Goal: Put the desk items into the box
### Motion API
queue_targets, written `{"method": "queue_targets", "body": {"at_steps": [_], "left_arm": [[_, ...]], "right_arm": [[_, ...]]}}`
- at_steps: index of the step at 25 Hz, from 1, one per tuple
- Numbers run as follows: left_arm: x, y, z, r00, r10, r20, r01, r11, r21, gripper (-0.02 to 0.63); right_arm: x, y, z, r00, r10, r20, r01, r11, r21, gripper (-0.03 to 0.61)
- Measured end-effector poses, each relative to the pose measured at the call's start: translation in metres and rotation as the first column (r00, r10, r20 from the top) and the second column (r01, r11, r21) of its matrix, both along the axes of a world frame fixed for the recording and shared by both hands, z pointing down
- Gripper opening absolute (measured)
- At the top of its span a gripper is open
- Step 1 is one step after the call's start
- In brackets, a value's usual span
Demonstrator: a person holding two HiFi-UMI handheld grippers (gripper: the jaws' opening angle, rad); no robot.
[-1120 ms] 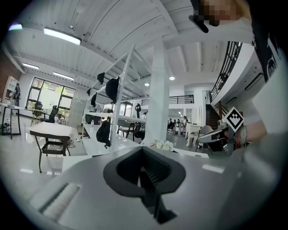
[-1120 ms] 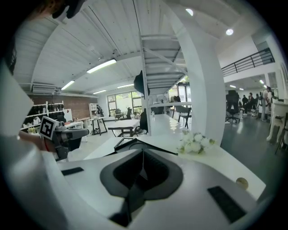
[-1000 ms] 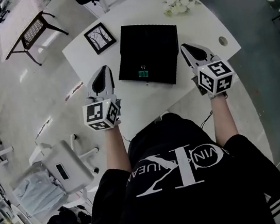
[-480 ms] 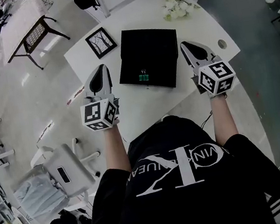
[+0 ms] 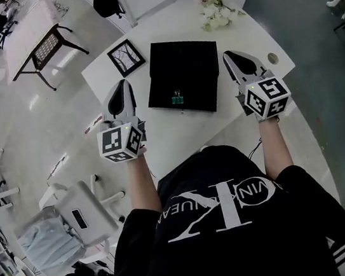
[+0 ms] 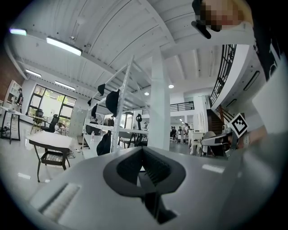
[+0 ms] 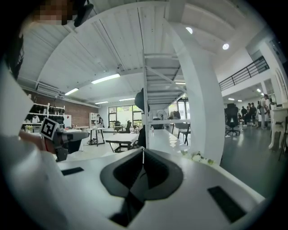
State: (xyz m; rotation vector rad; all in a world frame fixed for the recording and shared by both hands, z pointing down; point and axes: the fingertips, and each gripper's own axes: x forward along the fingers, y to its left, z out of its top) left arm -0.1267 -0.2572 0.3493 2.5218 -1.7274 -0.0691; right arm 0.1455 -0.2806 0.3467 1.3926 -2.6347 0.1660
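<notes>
Two tools, both empty, are held either side of the black box [image 5: 183,68] on the white counter [image 5: 178,130]. The left tool [image 5: 127,84] is seen with its jaws pressed together and nothing between them. The right tool [image 5: 228,56] is closed the same way, tip to tip and bare.

No item has been taken up, so the moment is judged to be a pause ahead of a pick, not a carry. A green binder clip [image 5: 177,97] is seen at the near edge of the box, midway between the tools; whether it lies on a lid or inside cannot be told. A small picture frame [image 5: 126,57] lies just beyond the left tool, beside the box's far left corner. A sprig of white flowers [image 5: 216,8] lies past the box's far right corner, well apart from both tools.

For the next move, one tool would need to be opened and brought down over an item, the frame being nearest the left.

Both forearms are stretched forward, roughly parallel. The marker cubes are turned toward the body, and the tips are pointed away and slightly upward, out across the room.
</notes>
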Motion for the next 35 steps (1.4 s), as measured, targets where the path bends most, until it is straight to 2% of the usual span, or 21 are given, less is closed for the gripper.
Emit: {"method": "queue_targets", "body": {"at_steps": [8, 18, 35], "left_arm": [[0.004, 0.003, 0.001, 1.0, 0.01, 0.004, -0.01, 1.0, -0.007, 0.009], [0.0, 0.008, 0.016, 1.0, 0.002, 0.005, -0.002, 0.999, -0.045, 0.009], [-0.004, 0.002, 0.019, 1.0, -0.002, 0.004, 0.002, 0.999, -0.05, 0.009]], "right_arm": [[0.001, 0.003, -0.005, 1.0, 0.008, 0.008, -0.009, 1.0, 0.03, 0.018], [-0.004, 0.006, 0.006, 1.0, 0.001, 0.007, -0.001, 1.0, 0.011, 0.018], [-0.012, 0.0, 0.007, 1.0, -0.02, 0.005, 0.02, 1.0, 0.021, 0.018]]}}
